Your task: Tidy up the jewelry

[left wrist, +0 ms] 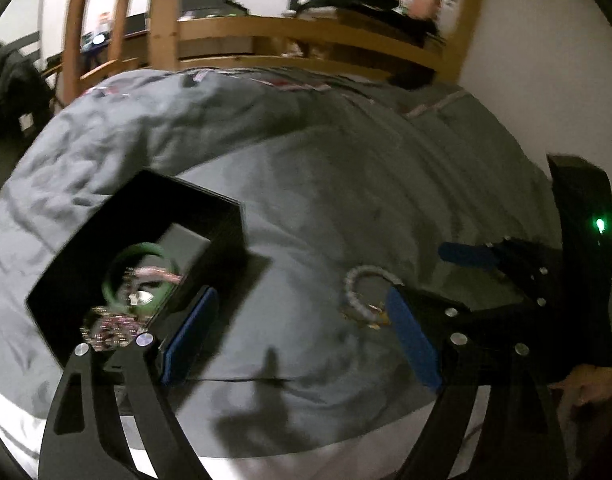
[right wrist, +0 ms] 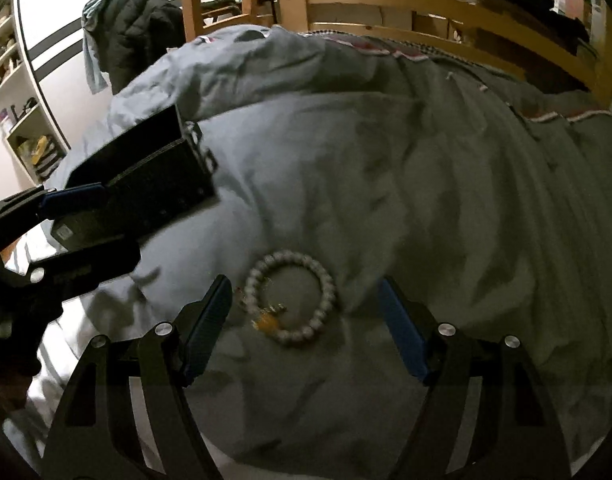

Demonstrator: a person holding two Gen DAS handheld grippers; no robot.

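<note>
Grey duvet [right wrist: 386,200] covered the bed, rumpled, and on it lay a pale beaded bracelet [right wrist: 292,298] at lower centre of the right wrist view, between the spread blue pads of the right gripper [right wrist: 306,330], which touched nothing. At left a black jewelry box [left wrist: 146,240] sat open on the cover, holding a green bangle [left wrist: 138,276] and other pieces too blurred to name. The left gripper [left wrist: 302,338] stood wide and empty, one pad just beside the box wall. A wooden bed frame [right wrist: 426,16] and a hung jacket [right wrist: 134,28] filled the upper background.
</note>
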